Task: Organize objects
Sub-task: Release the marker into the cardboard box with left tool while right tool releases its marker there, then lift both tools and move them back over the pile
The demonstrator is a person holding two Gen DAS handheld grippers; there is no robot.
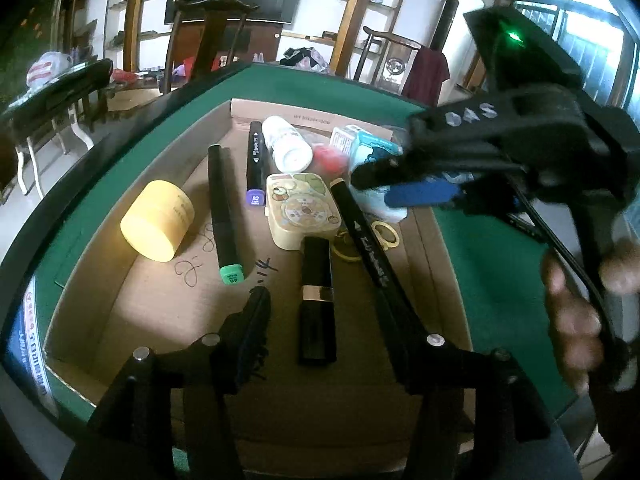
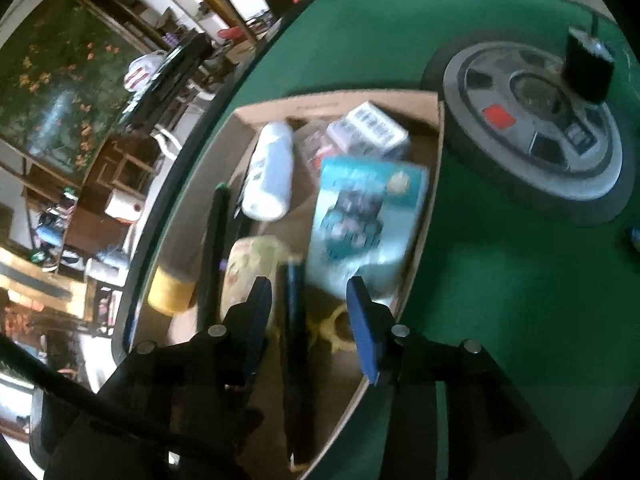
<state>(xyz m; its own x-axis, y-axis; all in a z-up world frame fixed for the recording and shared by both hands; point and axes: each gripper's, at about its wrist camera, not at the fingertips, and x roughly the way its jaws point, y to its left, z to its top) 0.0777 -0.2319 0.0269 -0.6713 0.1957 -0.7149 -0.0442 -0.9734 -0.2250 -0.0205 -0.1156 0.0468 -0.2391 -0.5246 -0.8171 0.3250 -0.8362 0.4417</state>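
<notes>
A shallow cardboard box (image 1: 132,292) on green felt holds a yellow jar (image 1: 157,220), a green-capped marker (image 1: 223,212), a purple-capped marker (image 1: 255,164), a white bottle (image 1: 287,144), a cream cartoon case (image 1: 302,210), a black lipstick tube (image 1: 317,300), a long black pen (image 1: 370,248), yellow rings (image 1: 386,234) and a teal packet (image 2: 366,216). My left gripper (image 1: 324,320) is open, its jaws either side of the lipstick tube. My right gripper (image 2: 308,312) is open above the black pen (image 2: 294,340); it also shows in the left wrist view (image 1: 384,184).
A round grey disc (image 2: 532,136) with a red mark lies on the green table (image 2: 500,300) right of the box. A small white box (image 2: 368,128) and a red object (image 1: 330,160) sit at the box's far end. Chairs and shelves stand beyond the table.
</notes>
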